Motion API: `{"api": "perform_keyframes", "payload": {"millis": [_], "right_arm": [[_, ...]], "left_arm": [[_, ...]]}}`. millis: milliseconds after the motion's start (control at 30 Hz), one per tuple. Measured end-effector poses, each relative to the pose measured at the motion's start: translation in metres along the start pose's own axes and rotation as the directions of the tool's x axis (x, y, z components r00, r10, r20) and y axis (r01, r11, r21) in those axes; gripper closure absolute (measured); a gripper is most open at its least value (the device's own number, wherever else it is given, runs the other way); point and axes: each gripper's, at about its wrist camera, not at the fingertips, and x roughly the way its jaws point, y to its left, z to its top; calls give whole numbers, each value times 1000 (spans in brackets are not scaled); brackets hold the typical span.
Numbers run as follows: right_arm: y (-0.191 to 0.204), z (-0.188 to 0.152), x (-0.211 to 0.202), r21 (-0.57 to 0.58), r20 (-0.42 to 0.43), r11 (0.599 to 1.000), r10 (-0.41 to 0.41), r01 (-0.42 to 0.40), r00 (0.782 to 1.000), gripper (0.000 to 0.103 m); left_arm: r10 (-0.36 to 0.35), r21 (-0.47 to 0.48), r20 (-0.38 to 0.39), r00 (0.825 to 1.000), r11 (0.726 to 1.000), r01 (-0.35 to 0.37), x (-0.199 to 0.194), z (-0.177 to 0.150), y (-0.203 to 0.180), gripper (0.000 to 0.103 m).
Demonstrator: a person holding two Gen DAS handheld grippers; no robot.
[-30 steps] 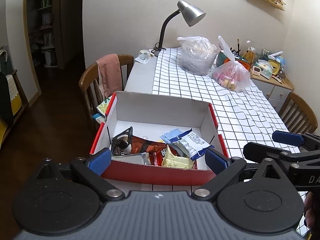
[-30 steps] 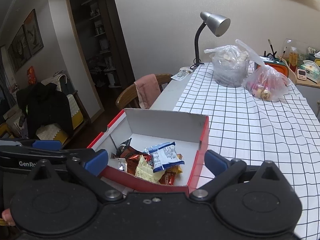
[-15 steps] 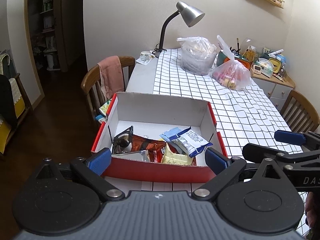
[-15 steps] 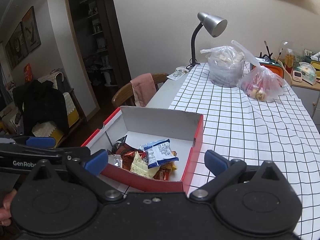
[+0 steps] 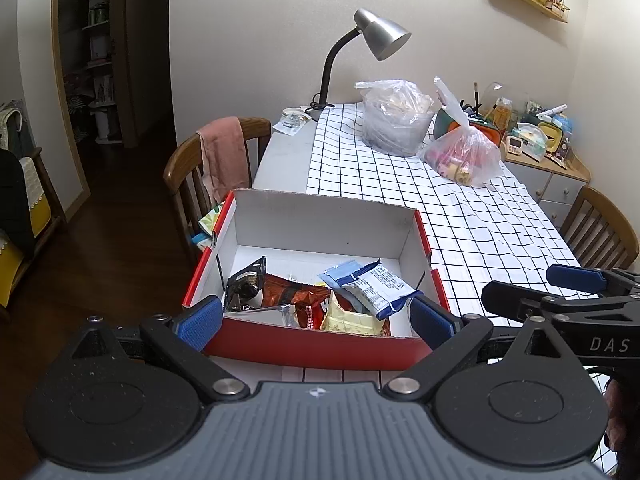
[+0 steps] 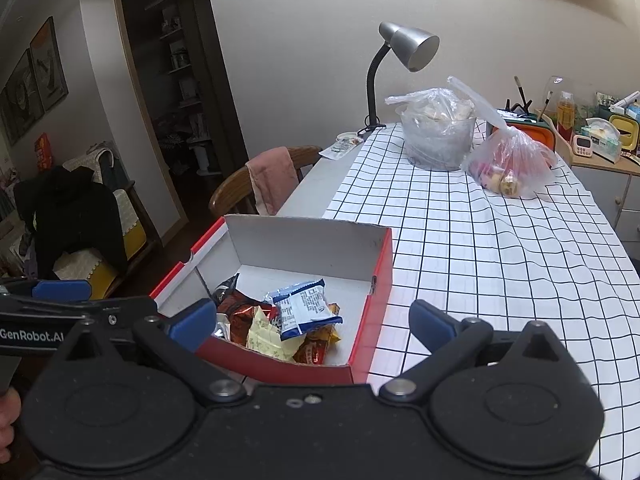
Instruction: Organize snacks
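A red cardboard box (image 5: 312, 346) with white inside stands at the near end of the table; it also shows in the right wrist view (image 6: 372, 300). In it lie several snack packets: a blue-and-white packet (image 5: 376, 288) (image 6: 304, 308), a red-brown packet (image 5: 296, 296), a pale yellow packet (image 5: 352, 322) and a black packet (image 5: 244, 280). My left gripper (image 5: 316, 316) is open and empty, just in front of the box. My right gripper (image 6: 312, 320) is open and empty, near the box's front right corner. It shows at the right of the left wrist view (image 5: 560, 300).
The table has a white checked cloth (image 6: 480, 248). At the far end stand a desk lamp (image 5: 376, 40), a clear bag over a container (image 5: 396, 120) and a pink plastic bag (image 5: 464, 156). A chair with a pink towel (image 5: 220, 152) stands left of the table.
Both grippers have drawn back slightly and shifted view; the box sits a little further left in the right wrist view. Both stay open and empty. The snacks have not moved.
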Motion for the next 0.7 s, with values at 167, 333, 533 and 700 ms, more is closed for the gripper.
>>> {"api": "perform_keyframes", "payload": {"millis": [167, 333, 533, 700], "right_arm": [[-1, 1, 2, -5, -6, 1000, -7, 7, 1000, 0], [0, 2, 4, -6, -12, 1000, -6, 6, 1000, 0], [-2, 1, 5, -4, -17, 1000, -2, 2, 1000, 0], [-4, 1, 8, -1, -27, 1000, -4, 4, 1000, 0]], "left_arm": [[0, -1, -3, 1000, 1000, 0, 1, 1, 0, 2], [-5, -1, -11, 1000, 1000, 5, 3, 0, -1, 2], [-6, -2, -19, 1000, 1000, 6, 5, 1, -1, 2], [-3, 1, -21, 1000, 1000, 3, 6, 2, -2, 2]]}}
